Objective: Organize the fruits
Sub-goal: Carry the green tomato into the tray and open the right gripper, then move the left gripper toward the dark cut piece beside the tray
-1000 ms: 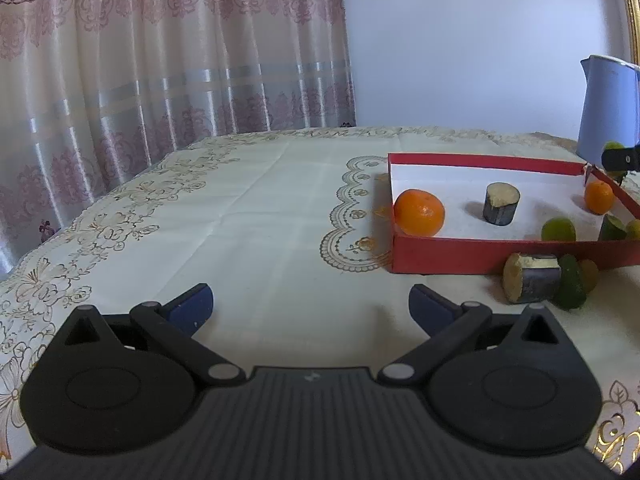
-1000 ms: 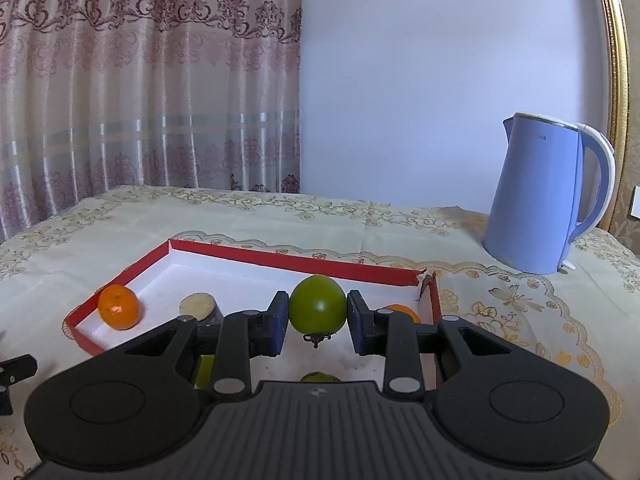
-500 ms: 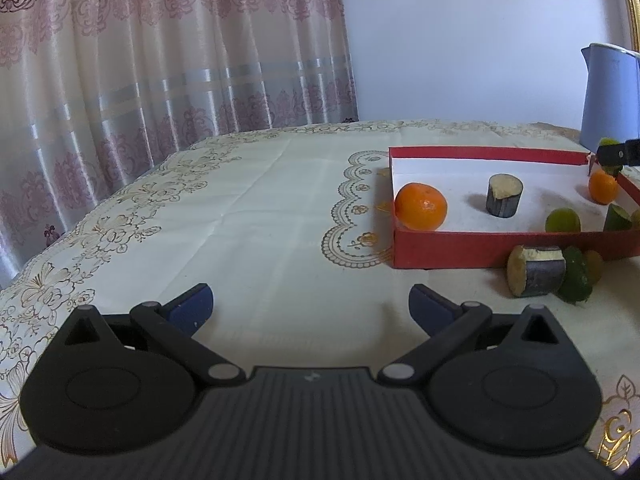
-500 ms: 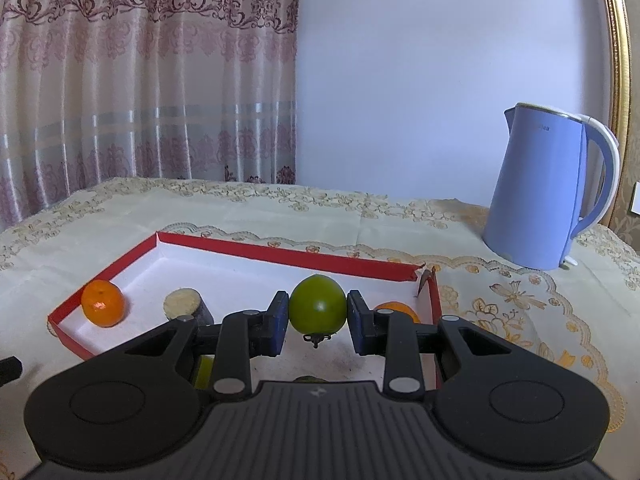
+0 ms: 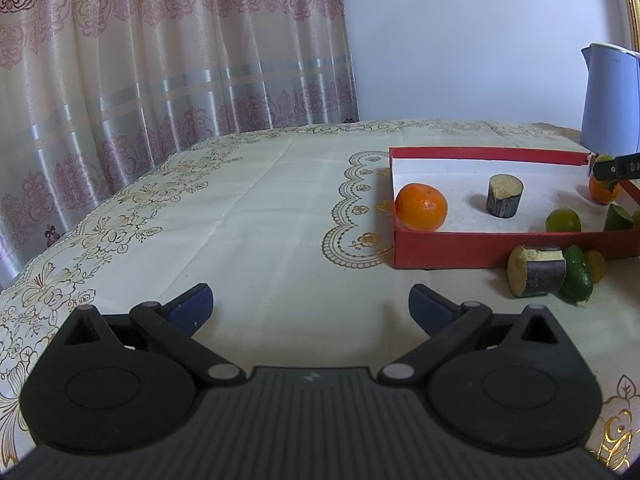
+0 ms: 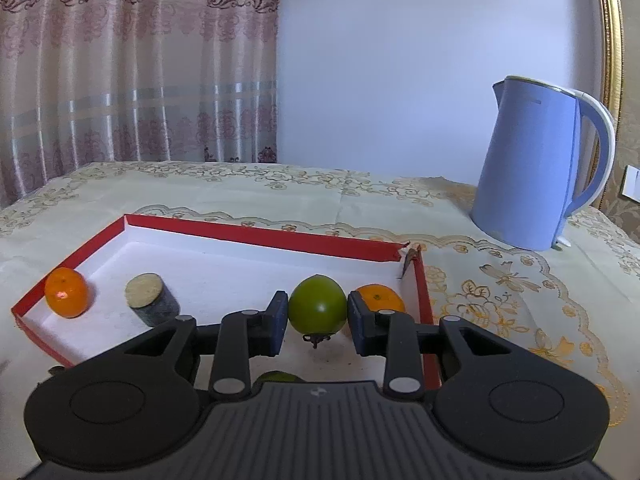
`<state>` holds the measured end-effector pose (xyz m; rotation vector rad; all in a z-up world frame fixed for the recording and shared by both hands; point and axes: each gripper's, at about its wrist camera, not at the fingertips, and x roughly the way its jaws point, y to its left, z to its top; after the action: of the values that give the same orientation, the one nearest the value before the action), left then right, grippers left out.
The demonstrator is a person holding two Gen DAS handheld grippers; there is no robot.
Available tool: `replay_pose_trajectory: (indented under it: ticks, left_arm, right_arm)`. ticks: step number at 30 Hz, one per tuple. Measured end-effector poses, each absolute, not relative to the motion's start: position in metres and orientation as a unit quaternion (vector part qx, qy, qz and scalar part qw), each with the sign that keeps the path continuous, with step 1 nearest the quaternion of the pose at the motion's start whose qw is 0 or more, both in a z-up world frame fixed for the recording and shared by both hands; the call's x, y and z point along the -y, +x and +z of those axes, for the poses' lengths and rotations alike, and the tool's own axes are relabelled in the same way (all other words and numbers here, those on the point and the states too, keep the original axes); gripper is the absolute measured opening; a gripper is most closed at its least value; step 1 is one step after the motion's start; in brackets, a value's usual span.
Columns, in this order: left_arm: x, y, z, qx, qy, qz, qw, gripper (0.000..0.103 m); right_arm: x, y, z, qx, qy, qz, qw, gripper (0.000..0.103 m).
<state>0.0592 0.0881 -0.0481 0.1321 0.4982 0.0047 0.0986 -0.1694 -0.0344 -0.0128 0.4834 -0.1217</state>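
My right tool (image 6: 318,322) is clamped on a round green tomato-like fruit (image 6: 317,309), stem down, held above the white floor of the shallow red-walled cardboard tray (image 6: 256,236). Just behind its right finger sits a small orange citrus (image 6: 380,298); at the tray's left end lie a second orange (image 6: 65,292) and a dark-skinned cut cane stub (image 6: 150,298). A pale blue electric kettle (image 6: 532,168) stands beyond on the desk (image 6: 280,184). My left tool (image 5: 310,306) is spread wide, gripping nothing, over the embroidered cream tablecloth (image 5: 240,216).
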Motion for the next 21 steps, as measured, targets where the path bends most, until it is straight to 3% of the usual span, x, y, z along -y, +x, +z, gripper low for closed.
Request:
replay_pose_trajectory:
  ticks: [7,9,10,21]
  left_arm:
    - [-0.087,0.059,-0.048,-0.244,0.072,0.001,0.967,0.103]
    - [-0.086,0.059,-0.048,-0.242,0.076,0.0,0.967,0.103]
    - [-0.085,0.058,-0.048,-0.241,0.078,0.0,0.967,0.103]
    - [-0.062,0.05,-0.034,-0.215,0.089,-0.037,0.972,0.103]
  right_arm:
    - [0.171,0.1,-0.035,-0.243,-0.007,-0.068,0.968,0.036]
    - [0.171,0.101,-0.036,-0.244,-0.01,-0.071,0.967,0.072]
    - [0.17,0.1,-0.036,-0.241,-0.013,-0.075,0.968,0.076]
    - [0.195,0.056,-0.012,-0.179,0.041,-0.058,0.981,0.078]
